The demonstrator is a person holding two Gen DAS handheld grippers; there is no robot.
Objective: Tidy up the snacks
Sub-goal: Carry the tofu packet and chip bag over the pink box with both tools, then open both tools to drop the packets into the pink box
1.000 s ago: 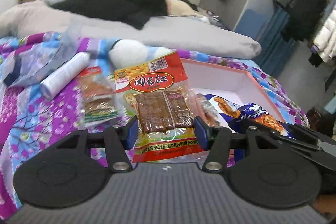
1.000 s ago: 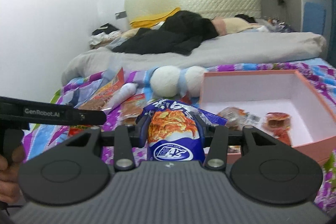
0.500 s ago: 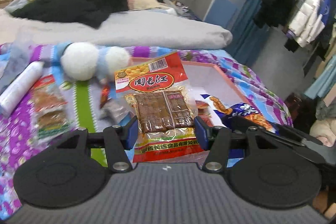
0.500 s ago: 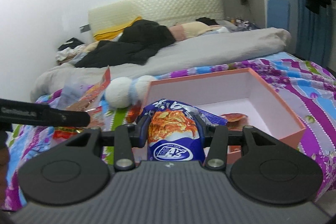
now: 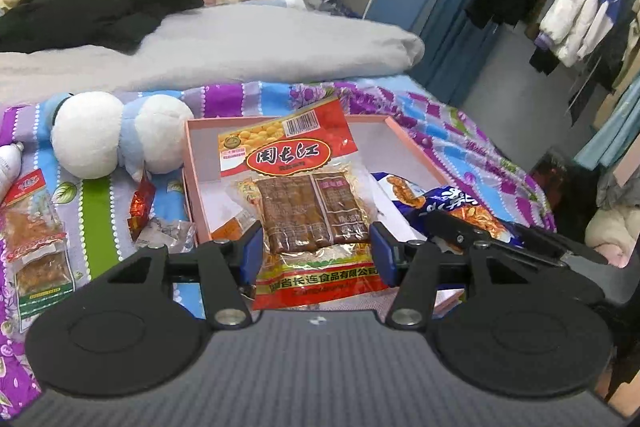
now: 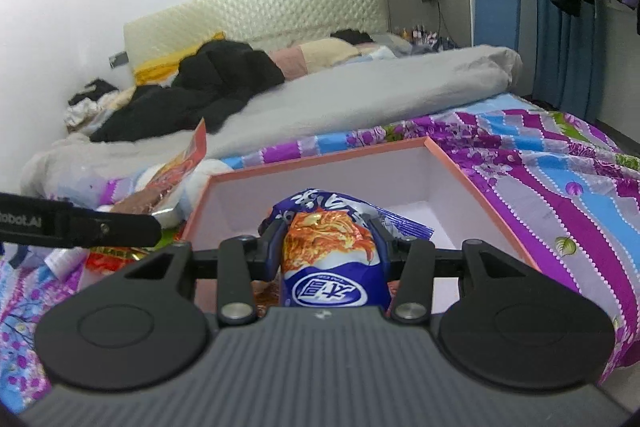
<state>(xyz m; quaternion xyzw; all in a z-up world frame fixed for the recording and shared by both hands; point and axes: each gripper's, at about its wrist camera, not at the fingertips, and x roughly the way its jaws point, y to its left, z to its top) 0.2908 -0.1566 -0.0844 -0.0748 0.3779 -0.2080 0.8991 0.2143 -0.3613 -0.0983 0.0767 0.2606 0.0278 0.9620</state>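
Left wrist view: left gripper (image 5: 316,251) clamped on red tofu pack (image 5: 300,195), long axis forward, over pink box (image 5: 188,163) near-left corner. Right gripper (image 6: 326,249) clamped on blue snack bag (image 6: 332,259), further over the box interior; likely drops first.

- The box (image 5: 191,163) lies on the bedspread (image 5: 100,203).
- A plush toy (image 5: 116,139) sits just left of it.
- The duvet (image 5: 224,43) lies behind both.

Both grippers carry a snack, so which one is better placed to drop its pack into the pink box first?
Right, probably: the right gripper holds the blue chip bag over the pink box; the red tofu pack sits nearer its front-left corner.
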